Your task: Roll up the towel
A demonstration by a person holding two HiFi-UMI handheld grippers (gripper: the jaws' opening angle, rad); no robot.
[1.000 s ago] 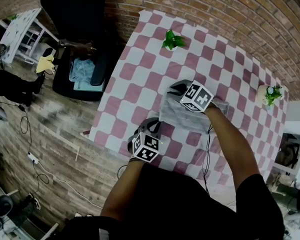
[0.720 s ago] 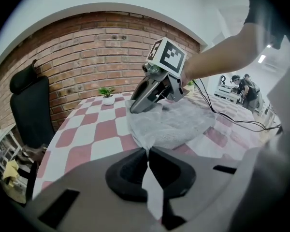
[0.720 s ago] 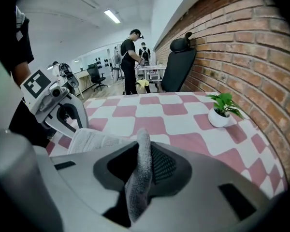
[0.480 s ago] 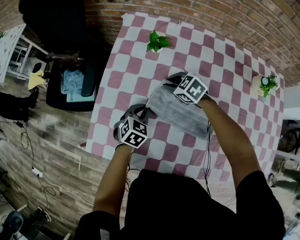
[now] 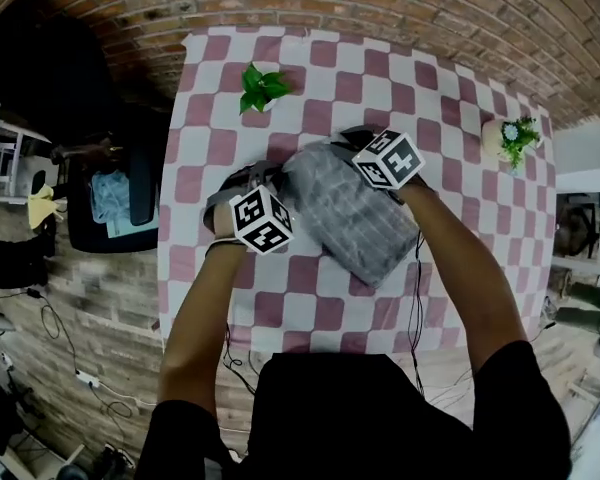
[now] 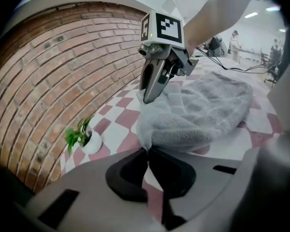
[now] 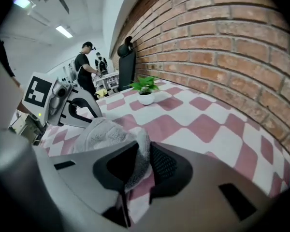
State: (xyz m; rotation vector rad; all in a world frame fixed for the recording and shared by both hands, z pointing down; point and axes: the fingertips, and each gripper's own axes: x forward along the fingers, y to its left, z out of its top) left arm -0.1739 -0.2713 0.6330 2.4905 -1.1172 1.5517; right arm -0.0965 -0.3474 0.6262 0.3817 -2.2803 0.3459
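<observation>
1. State: My left gripper (image 6: 146, 151) is closed tight on a thin corner of the grey towel (image 5: 355, 213). My right gripper (image 7: 140, 161) is narrow, pinching a thicker fold of the same edge.
2. Location: The towel lies near the centre of the checked surface (image 5: 310, 298), its length running from 10 o'clock to 4 o'clock in the head view. The left gripper holds its 9 o'clock corner and the right gripper its 12 o'clock corner.
3. Step in hand, as I judge it: I carry the held edge over the towel body to start the first turn of the roll.
4. I move both grippers at matching height and pace, so that the edge stays straight and the roll does not become a cone.
5. I lay the edge down toward 4 o'clock, along the towel's length and not across it.
6. I hold light tension between the grippers; slack there would let the middle sag and bunch.
7. Risk: the left grip is only on a corner tip, which may slip under a hard pull.
8. Clearance: the potted plant (image 5: 260, 86) at 11 o'clock and the second plant (image 5: 508, 138) at 2 o'clock stand well apart from the towel.
</observation>
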